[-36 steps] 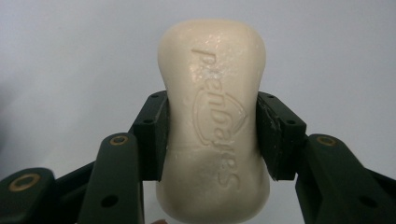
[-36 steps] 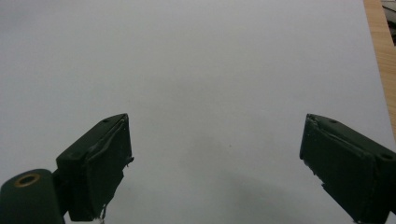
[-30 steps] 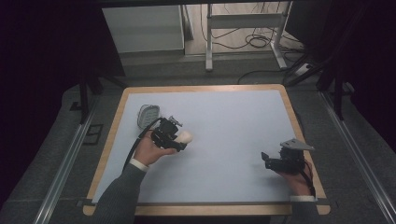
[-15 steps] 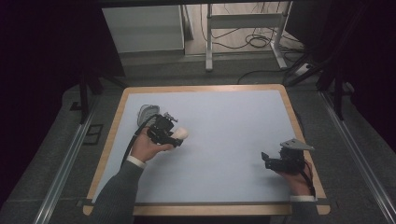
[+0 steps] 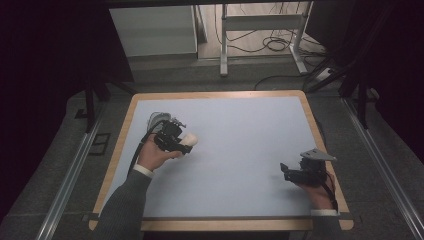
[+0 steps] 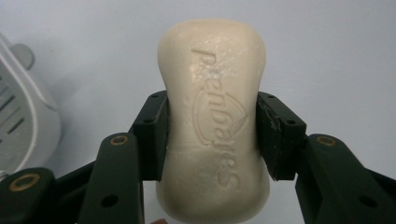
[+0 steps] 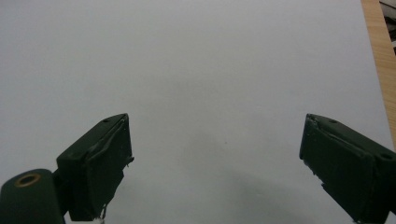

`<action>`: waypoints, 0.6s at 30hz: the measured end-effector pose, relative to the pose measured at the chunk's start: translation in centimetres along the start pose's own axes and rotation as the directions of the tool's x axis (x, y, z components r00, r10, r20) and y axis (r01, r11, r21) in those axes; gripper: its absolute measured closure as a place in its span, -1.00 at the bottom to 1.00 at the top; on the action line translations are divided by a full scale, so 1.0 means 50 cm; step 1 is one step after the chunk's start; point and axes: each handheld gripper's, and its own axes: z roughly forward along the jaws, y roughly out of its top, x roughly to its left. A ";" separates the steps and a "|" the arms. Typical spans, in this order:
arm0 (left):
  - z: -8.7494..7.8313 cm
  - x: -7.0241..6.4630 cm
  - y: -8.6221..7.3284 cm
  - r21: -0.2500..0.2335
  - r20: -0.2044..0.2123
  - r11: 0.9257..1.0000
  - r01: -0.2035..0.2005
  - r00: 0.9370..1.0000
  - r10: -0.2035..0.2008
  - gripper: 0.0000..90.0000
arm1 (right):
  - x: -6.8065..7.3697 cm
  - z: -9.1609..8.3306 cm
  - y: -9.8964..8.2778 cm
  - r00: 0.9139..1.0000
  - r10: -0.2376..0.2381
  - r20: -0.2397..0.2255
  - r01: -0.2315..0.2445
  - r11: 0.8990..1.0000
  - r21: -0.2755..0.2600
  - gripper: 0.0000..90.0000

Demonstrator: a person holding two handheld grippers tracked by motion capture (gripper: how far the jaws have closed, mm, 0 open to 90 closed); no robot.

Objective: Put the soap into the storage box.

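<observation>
A cream bar of soap [image 6: 215,93] with embossed lettering sits upright between the black pads [image 6: 152,135] of my left gripper [image 6: 212,133], which is shut on its waist. In the high view that left gripper [image 5: 176,139] hovers over the left part of the pale blue table [image 5: 240,130], with the soap [image 5: 190,140] sticking out to the right. A grey-white slotted soap dish [image 5: 156,119] lies just behind it, also seen as the soap dish [image 6: 23,116] at the left edge. My right gripper [image 5: 287,171] rests near the table's front right; its jaws [image 7: 215,158] stand wide open over bare surface.
The table has a wooden rim [image 5: 120,145], seen too as a wooden rim [image 7: 376,46]. Metal rails [image 5: 70,175] run along both sides on the floor. Beyond the far edge stand a white cabinet [image 5: 150,30] and a table frame with cables [image 5: 265,30].
My left hand with the soap has drifted slightly left and away, closer to the soap dish. The right gripper has stayed put.
</observation>
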 end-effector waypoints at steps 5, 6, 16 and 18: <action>-0.008 0.008 0.005 -0.005 -0.009 1.000 0.004 1.000 -0.004 0.10 | 0.001 0.000 0.000 1.000 0.001 0.001 -0.001 1.000 0.003 -0.80; -0.009 0.010 0.005 -0.009 -0.011 1.000 0.007 1.000 -0.007 0.10 | 0.001 0.000 0.000 1.000 0.001 0.001 -0.001 1.000 0.003 -0.80; -0.024 0.032 0.010 -0.014 -0.028 1.000 0.020 0.999 -0.021 0.10 | 0.000 0.000 0.000 1.000 0.004 0.001 -0.004 1.000 0.002 -0.80; -0.028 0.034 0.012 -0.020 -0.031 1.000 0.022 0.999 -0.022 0.10 | 0.001 0.000 0.000 1.000 0.004 0.001 -0.004 1.000 0.002 -0.80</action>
